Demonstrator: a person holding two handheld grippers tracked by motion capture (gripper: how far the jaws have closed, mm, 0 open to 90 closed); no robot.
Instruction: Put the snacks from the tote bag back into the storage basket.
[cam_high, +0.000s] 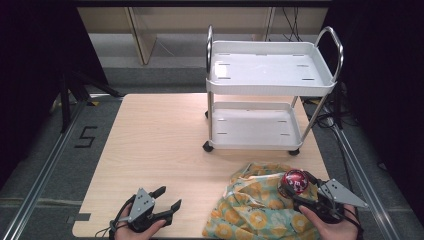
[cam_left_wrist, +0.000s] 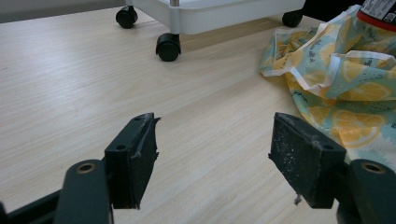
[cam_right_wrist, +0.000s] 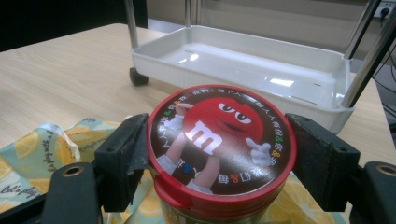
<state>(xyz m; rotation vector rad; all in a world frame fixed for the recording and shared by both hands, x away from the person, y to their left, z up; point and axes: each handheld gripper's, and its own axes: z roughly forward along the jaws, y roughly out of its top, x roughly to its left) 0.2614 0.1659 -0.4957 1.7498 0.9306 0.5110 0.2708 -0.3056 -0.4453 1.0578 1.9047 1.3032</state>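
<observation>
A round tub with a red M&M's lid (cam_right_wrist: 222, 142) stands upright between the pads of my right gripper (cam_right_wrist: 217, 161), which is shut on it just below the lid. The tub (cam_high: 293, 181) is held above a lemon-print cloth bag (cam_high: 257, 205) that lies crumpled at the table's front right. My right gripper (cam_high: 300, 192) comes in from the bottom right. My left gripper (cam_high: 167, 199) rests near the front edge on the left, open with nothing between its fingers (cam_left_wrist: 133, 161). The bag (cam_left_wrist: 341, 88) lies to that gripper's right.
A white two-shelf cart (cam_high: 270, 75) on black castors stands on the far right part of the wooden table (cam_high: 160, 145); both shelves hold nothing. One castor (cam_left_wrist: 168, 46) is ahead of my left gripper. The lower shelf (cam_right_wrist: 243, 60) lies just beyond the tub.
</observation>
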